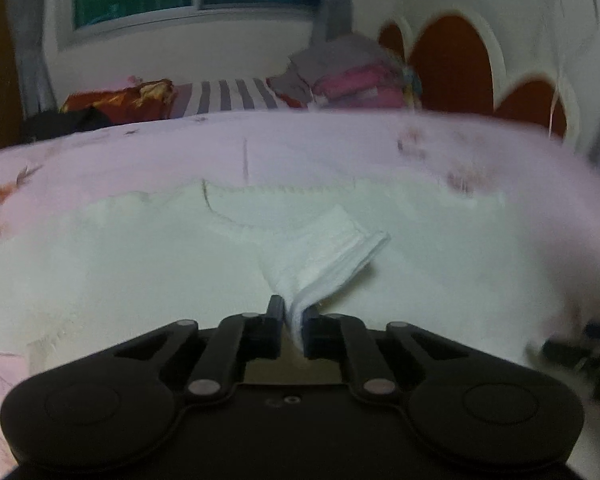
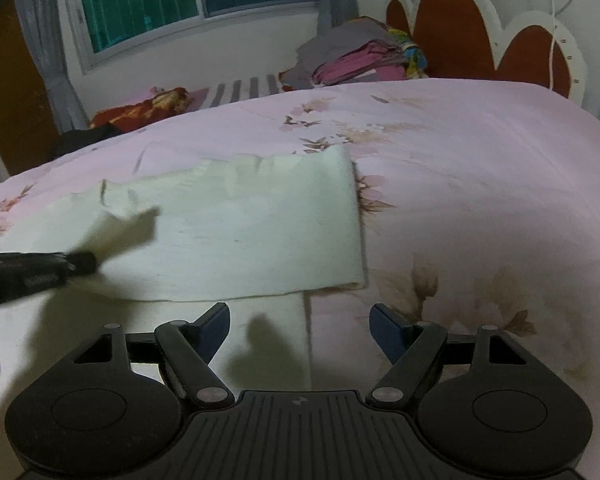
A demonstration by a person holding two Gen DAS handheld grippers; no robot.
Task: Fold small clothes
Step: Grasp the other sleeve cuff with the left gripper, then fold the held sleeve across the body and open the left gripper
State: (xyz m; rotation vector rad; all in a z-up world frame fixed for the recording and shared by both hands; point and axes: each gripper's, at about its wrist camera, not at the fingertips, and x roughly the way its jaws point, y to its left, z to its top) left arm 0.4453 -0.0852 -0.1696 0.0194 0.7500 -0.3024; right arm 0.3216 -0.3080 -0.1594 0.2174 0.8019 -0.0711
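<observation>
On the bed, a pale cloth lies flat across the pink floral cover, partly doubled over. Left: my left tongs are pinched tight on a bunched corner of it, the fold standing up out of the pads, so that edge can be lifted and carried over. Centre: the cloth's right edge ends in a step, an upper layer over a lower one. Right: my right tongs hang spread above that lower corner, holding nothing, likely placed to take it. Far right, at the headboard, a clothes stack sits well apart.
</observation>
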